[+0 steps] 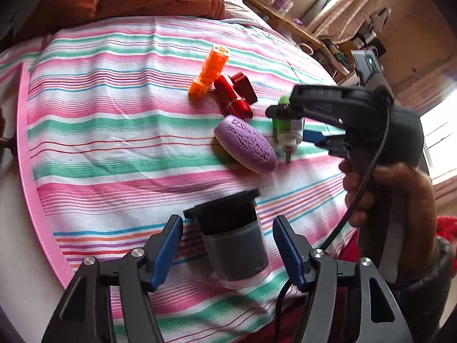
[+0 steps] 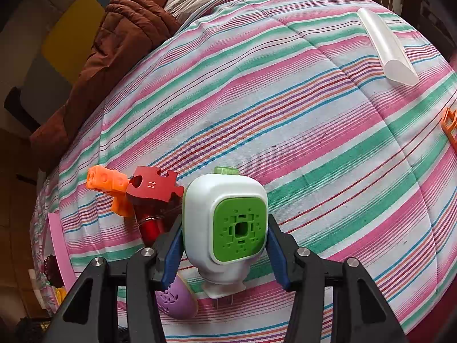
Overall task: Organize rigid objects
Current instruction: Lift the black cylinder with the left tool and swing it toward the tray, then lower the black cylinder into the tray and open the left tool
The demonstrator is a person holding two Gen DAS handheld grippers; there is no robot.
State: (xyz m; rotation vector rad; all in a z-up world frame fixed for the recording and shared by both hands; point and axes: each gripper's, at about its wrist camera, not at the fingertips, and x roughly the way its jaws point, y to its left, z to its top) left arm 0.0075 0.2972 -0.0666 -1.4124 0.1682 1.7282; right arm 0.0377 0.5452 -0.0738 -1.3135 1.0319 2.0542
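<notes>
Cluster forming mid-bed on striped sheet (image 1: 114,131): orange block piece (image 1: 210,70), red clamp part (image 1: 235,97), purple oval (image 1: 247,144) touching or nearly.

R gripper (image 2: 225,253) clamped on white/green plug (image 2: 225,225), hovering just beside cluster, not yet set down.

L gripper (image 1: 228,251) fingers apart, straddling dark-filled clear jar (image 1: 234,240), pads not touching.

Left: clear tube (image 2: 385,47) and orange frame (image 2: 450,125), well apart from the group.

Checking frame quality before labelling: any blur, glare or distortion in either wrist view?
Left wrist view: black-capped jar motion-blurred, window blown out at right. Right wrist view: sharp, white-and-green plug crisp. Both: heavy fisheye bending the striped sheet.
</notes>
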